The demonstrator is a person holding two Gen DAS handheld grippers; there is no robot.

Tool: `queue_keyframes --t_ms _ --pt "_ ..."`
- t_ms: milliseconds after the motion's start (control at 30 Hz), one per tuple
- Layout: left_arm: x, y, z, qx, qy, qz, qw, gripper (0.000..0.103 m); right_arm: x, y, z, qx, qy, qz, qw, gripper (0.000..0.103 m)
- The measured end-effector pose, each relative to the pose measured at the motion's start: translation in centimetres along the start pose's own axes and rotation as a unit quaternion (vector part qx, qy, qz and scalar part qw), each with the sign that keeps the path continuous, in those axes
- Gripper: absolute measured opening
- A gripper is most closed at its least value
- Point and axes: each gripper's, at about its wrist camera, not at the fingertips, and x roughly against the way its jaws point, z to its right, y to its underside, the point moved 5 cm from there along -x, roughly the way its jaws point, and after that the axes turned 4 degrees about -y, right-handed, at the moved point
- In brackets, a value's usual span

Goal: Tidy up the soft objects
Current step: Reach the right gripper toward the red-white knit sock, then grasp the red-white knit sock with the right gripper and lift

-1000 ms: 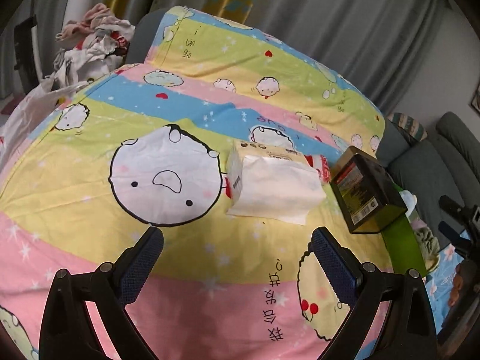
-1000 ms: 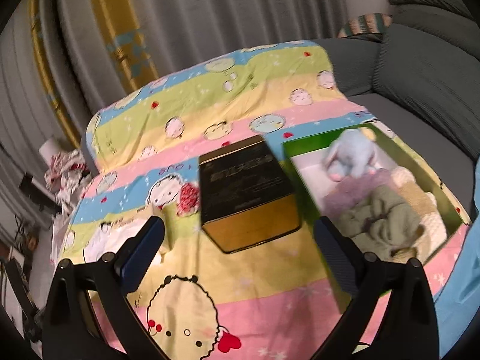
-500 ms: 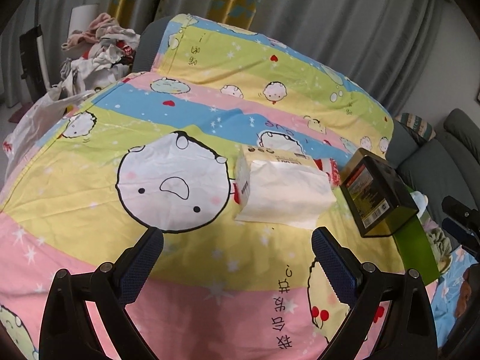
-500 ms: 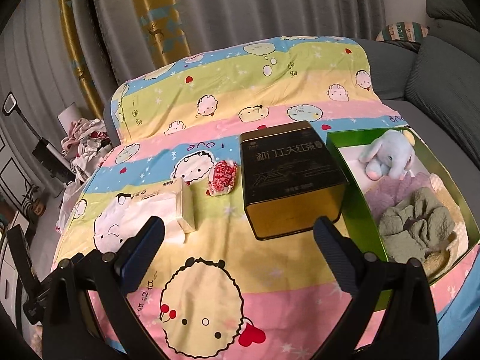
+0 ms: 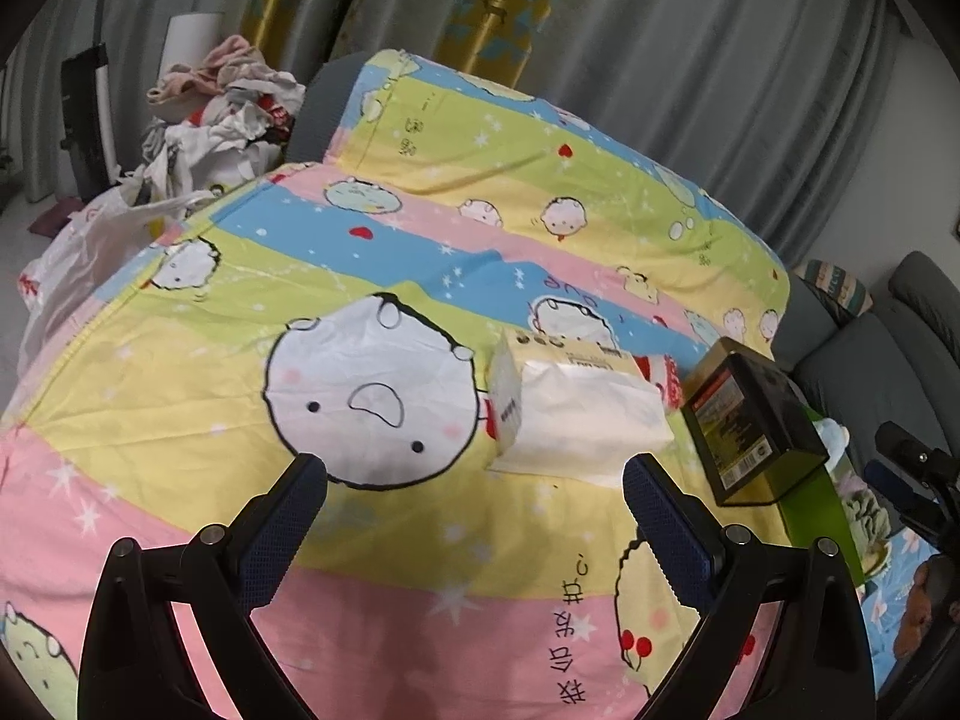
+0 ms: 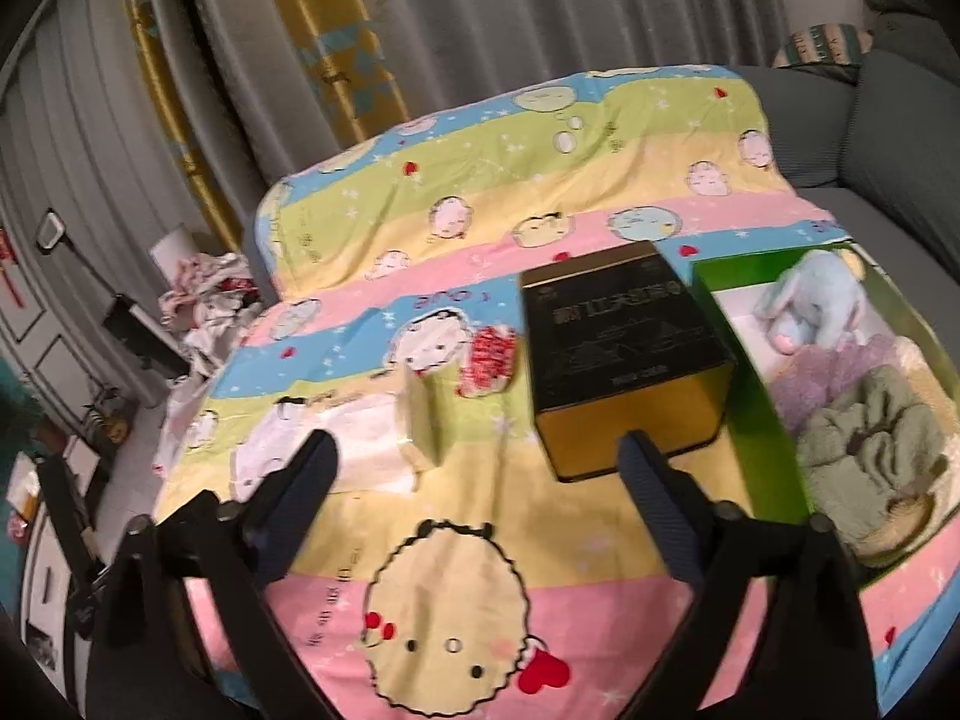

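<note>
Lying apparently beyond left gripper (image 5: 474, 474): tissue pack (image 5: 576, 420).

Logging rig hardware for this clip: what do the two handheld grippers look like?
The left gripper and the right gripper look alike: black angular frames with round silver bolt heads, each carrying two tapered fingers faced with dark blue textured pads. No cables, markings, sleeves or hands are visible.
</note>
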Motion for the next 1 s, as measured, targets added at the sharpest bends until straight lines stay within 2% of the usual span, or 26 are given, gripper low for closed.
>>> queue_keyframes --t_ms 67,167,233,300,367,500,633,767,833,900,933,1000 --pt "0.3 -0.1 -0.2 -0.002 -0.004 0.003 1.0000 0.099 -0.9 -0.6 -0.3 -0.009 -0.001 -0.013 1.000 0.076" --pt "0.6 -0.2 -0.3 -0.011 -0.008 0.007 0.9999 0.099 -3.6 -1.9 -1.5 -0.006 -0.005 -0.039 0.999 0.076" --pt "0.5 -0.2 -0.4 -0.014 -0.013 0.006 0.9998 0.099 -6.5 -2.6 -2.7 0.000 -0.003 -0.073 0.997 0.076" --pt "0.1 -0.1 -0.4 -0.015 -0.018 -0.004 0.9997 0.099 -10.4 -3.4 -4.3 0.020 0.004 -0.115 0.993 0.069" --pt "-0.2 0.1 -0.6 -0.015 -0.021 -0.013 0.9996 0.099 -13.9 -3.8 -5.0 0.037 0.032 -0.156 0.987 0.049" --pt "-0.6 0.3 -0.6 -0.021 -0.021 -0.026 0.9992 0.099 -20.4 -4.4 -4.5 0.071 0.127 -0.223 0.964 0.039" --pt "-0.6 0.1 -0.9 -0.016 -0.025 -0.030 0.9991 0.099 -23.5 -4.7 -3.3 0.088 0.187 -0.241 0.948 0.037" --pt "-1.1 0.3 -0.9 -0.014 -0.013 -0.048 0.9987 0.099 -25.3 -4.2 -2.0 0.096 0.213 -0.263 0.936 0.039" --pt "-1.2 0.5 -0.8 -0.016 -0.013 -0.051 0.9985 0.099 -25.8 -4.0 -1.6 0.100 0.225 -0.257 0.934 0.042" --pt "-1.1 0.5 -0.6 -0.019 -0.013 -0.048 0.9986 0.099 -26.1 -3.9 -1.1 0.097 0.233 -0.248 0.935 0.039" --pt "-1.1 0.5 -0.5 -0.020 -0.013 -0.046 0.9987 0.099 -25.9 -4.0 -1.0 0.104 0.242 -0.241 0.934 0.025" --pt "-0.9 0.5 -0.2 -0.023 -0.005 -0.046 0.9987 0.099 -25.0 -4.3 -1.1 0.098 0.221 -0.227 0.943 0.021"
